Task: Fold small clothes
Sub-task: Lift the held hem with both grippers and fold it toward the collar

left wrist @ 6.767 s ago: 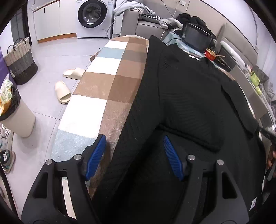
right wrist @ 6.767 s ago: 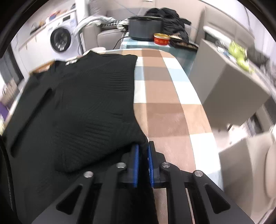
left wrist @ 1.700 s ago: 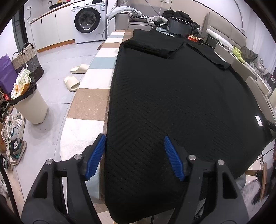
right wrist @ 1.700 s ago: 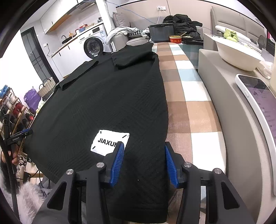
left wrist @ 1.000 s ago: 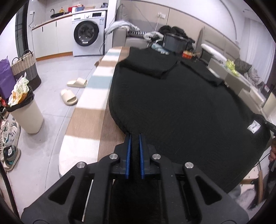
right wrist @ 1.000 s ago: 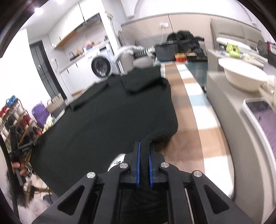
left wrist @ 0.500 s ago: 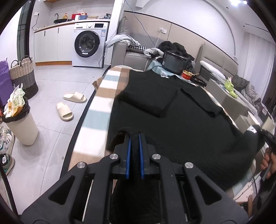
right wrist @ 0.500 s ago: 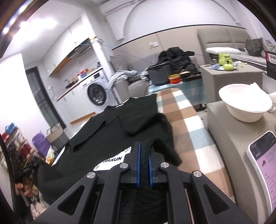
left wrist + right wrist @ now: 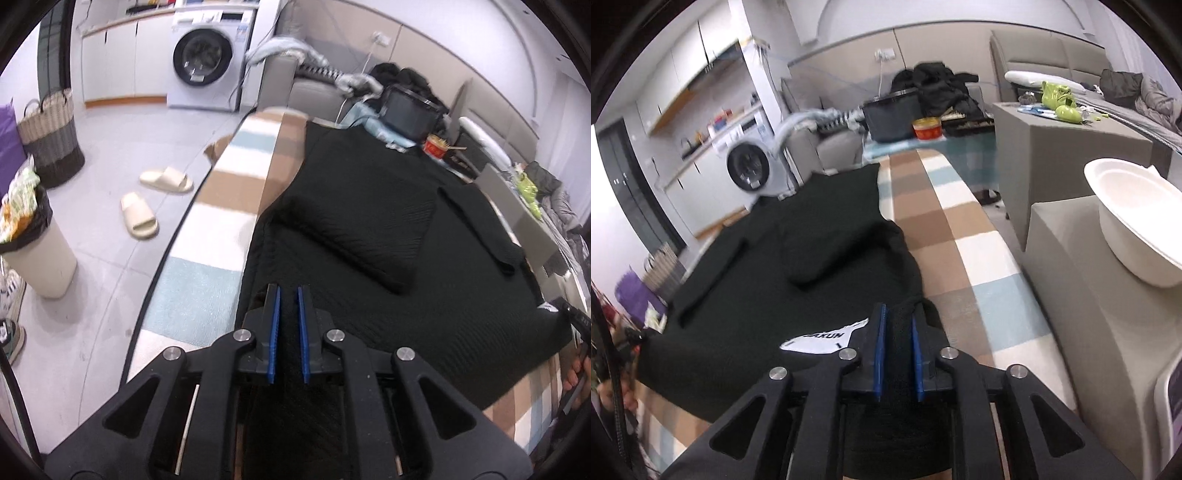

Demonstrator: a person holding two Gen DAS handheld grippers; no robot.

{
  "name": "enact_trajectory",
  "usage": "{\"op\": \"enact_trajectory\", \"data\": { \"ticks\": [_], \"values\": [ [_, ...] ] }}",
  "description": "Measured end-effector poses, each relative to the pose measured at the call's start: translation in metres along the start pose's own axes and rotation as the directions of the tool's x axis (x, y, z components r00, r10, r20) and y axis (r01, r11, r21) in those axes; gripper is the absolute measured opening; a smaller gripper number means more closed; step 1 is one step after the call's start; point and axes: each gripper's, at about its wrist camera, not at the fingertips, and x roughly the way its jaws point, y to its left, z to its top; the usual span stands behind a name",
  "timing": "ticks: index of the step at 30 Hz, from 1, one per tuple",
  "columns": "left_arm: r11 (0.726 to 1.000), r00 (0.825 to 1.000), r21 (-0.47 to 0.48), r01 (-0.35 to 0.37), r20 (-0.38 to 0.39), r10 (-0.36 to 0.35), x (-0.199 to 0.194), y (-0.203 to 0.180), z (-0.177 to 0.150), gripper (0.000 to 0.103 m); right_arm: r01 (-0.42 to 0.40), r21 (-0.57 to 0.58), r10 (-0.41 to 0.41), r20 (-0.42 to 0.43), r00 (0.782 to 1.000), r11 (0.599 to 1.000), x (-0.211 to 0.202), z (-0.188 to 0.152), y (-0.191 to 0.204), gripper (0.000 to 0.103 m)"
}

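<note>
The black sweater (image 9: 388, 266) lies spread along the checked table (image 9: 221, 192), its sleeves already folded in over the body, and I have its near hem lifted off the cloth. My left gripper (image 9: 288, 332) is clenched on one hem corner, and my right gripper (image 9: 897, 354) is pinched on the other, just beside the white label (image 9: 820, 339). The knit looks thick, soft and limp, so I judge it will sag between my two holds and drag on the tablecloth; it should not slip from the pads. The corners seem the right place to hold, kept level and taut so the fold lands square.

Beyond the far end of the table stands a dark pot (image 9: 410, 114); I cannot tell what is in it. A red tub (image 9: 927, 129) sits beside it. On the floor to my left, a bin (image 9: 33, 254) is stuffed with wrappers, and a woven basket (image 9: 50, 144) stands further off. A white bowl (image 9: 1134, 229) on the grey block at my right looks empty.
</note>
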Motion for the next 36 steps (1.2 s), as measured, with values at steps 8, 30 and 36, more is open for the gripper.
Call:
{"op": "enact_trajectory", "data": {
  "ticks": [8,30,36],
  "values": [
    [0.998,0.998,-0.019,-0.055,-0.012,0.054,0.018,0.012,-0.001,0.049,-0.032,0.083,0.037,-0.06,0.997,0.996,0.011,0.006,-0.029,0.061],
    [0.994,0.999,0.104,-0.023,-0.037,0.027,0.024,-0.012,-0.022,0.018,-0.019,-0.142,-0.008,-0.189,0.982,0.99,0.041,-0.016,0.005,0.023],
    [0.994,0.998,0.108,-0.024,-0.048,0.03,-0.004,-0.009,-0.05,0.018,-0.018,-0.121,-0.008,-0.209,0.978,0.992,0.022,-0.033,0.002,0.023]
  ]
}}
